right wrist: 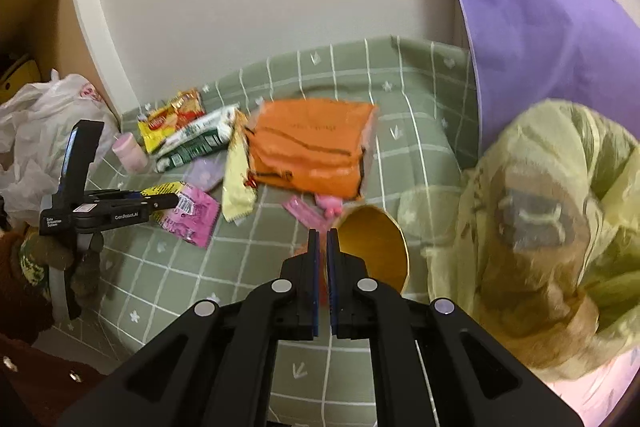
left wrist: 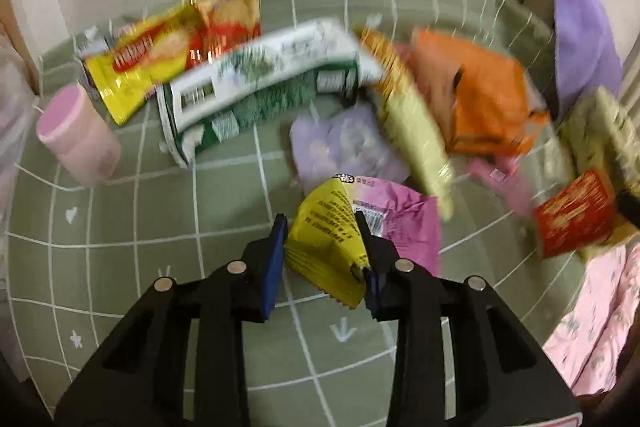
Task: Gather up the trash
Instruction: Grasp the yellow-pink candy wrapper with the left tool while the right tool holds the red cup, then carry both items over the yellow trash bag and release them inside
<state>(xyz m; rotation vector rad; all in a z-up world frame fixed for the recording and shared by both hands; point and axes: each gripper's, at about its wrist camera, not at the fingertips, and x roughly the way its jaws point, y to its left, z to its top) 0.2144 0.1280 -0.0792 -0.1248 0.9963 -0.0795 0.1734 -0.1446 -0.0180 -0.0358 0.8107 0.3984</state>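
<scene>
Snack wrappers lie scattered on a green checked bed sheet (left wrist: 120, 259). My left gripper (left wrist: 322, 223) is closing around a yellow and pink wrapper (left wrist: 332, 235), which sits between its blue pads; it also shows in the right wrist view (right wrist: 160, 201) over the same wrapper (right wrist: 192, 215). My right gripper (right wrist: 323, 237) is shut on the rim of a paper cup with a gold inside (right wrist: 374, 247), held above the sheet. A yellowish-green trash bag (right wrist: 552, 227) hangs open at the right.
On the sheet lie a yellow chip bag (left wrist: 136, 67), a green and white pack (left wrist: 256, 83), an orange bag (left wrist: 476, 95), a pale purple packet (left wrist: 344, 143), a pink cylinder (left wrist: 76, 143) and a red wrapper (left wrist: 572, 215). A purple pillow (right wrist: 540, 27) leans on the wall. A white plastic bag (right wrist: 36, 123) lies left.
</scene>
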